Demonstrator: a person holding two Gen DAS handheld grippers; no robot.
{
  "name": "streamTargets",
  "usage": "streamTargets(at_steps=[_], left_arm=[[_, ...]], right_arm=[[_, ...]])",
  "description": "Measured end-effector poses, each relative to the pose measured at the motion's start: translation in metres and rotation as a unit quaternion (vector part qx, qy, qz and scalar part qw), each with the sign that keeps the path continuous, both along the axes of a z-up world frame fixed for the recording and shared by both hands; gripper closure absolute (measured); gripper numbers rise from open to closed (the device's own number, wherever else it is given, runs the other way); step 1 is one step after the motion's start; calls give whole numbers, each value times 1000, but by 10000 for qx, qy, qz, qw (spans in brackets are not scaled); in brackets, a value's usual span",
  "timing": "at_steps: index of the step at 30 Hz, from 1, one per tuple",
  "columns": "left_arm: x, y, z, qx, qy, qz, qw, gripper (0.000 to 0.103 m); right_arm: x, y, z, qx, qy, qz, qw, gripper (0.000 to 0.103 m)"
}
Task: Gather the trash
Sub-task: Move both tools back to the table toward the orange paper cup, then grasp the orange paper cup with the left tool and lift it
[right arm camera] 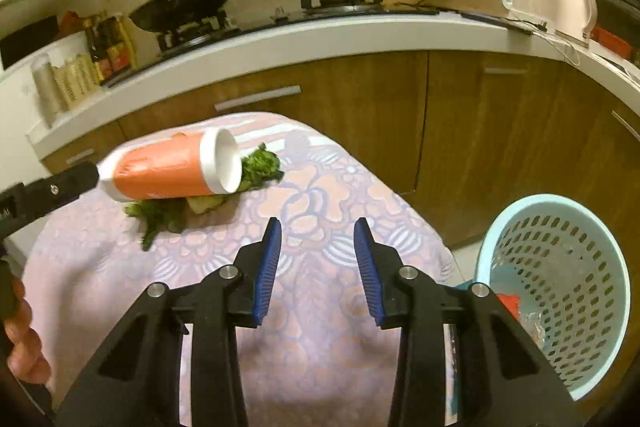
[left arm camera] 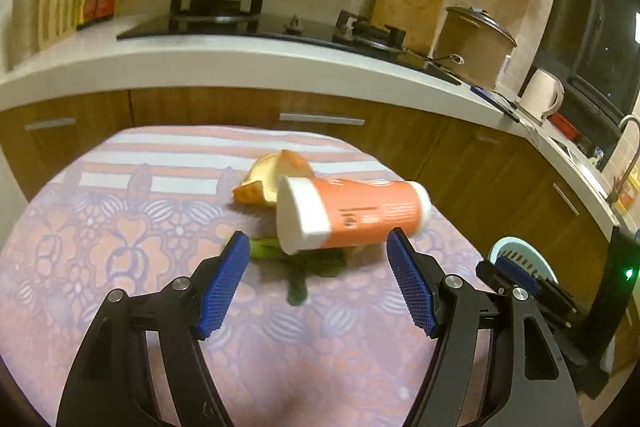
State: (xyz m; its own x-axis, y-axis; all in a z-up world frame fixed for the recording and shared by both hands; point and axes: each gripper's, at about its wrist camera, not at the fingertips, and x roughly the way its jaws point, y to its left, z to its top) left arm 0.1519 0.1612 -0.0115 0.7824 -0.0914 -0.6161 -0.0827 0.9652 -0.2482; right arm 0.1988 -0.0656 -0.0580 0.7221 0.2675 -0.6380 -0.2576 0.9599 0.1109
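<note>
Left tongs (left arm camera: 316, 239): jaws stand wide, with nothing pressed between the blue pads. The orange-and-white cup (left arm camera: 352, 213) sits ahead of them, roughly in line with the gap; its narrow end looks to be close to or against the right-hand pad, but blur prevents confirmation, so no grip is recorded. In the right wrist view the same cup appears at the tip of the other tool, tilted with its open mouth raised; whether it rests on the scraps or is being lifted cannot be told.

Right tongs (right arm camera: 318, 227): jaws part-open and empty, held over bare tablecloth (right arm camera: 320, 367), well clear of the pile.

Remaining trash: green vegetable scraps (right arm camera: 260, 165) lie under and beside the cup, and a piece of pale peel (left arm camera: 276, 173) lies just behind it, all heaped together near the far side of the table.

The pale blue basket (right arm camera: 560, 291) stands on the floor off the table's right edge, with some items already inside. Its position suits the right hand for drops; judged so, the cup is the item in hand and most of the pile is outstanding.
</note>
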Motion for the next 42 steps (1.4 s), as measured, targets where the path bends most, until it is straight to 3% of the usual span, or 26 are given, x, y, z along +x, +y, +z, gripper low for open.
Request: streamTargets(at_steps=[7, 17, 24, 28, 32, 42], left_arm=[[20, -7, -14, -403, 115, -494, 9979, 35], [-26, -42, -20, -693, 84, -1163, 9908, 36], [-35, -36, -23, -432, 168, -830, 9955, 35], [-18, -29, -28, -453, 170, -817, 9955, 21], [17, -30, -38, -67, 327, -726, 9968, 22], [28, -31, -49, -182, 443, -662, 9967, 25]], right_arm=[[6, -5, -7, 64, 136, -87, 9998, 69], [3, -4, -7, 110, 70, -109, 9999, 69], [6, -13, -7, 330, 164, -175, 9992, 69], [6, -13, -8, 354, 174, -187, 9990, 69], [6, -12, -8, 320, 171, -136, 9993, 69], [7, -6, -10, 241, 156, 1, 9996, 69]])
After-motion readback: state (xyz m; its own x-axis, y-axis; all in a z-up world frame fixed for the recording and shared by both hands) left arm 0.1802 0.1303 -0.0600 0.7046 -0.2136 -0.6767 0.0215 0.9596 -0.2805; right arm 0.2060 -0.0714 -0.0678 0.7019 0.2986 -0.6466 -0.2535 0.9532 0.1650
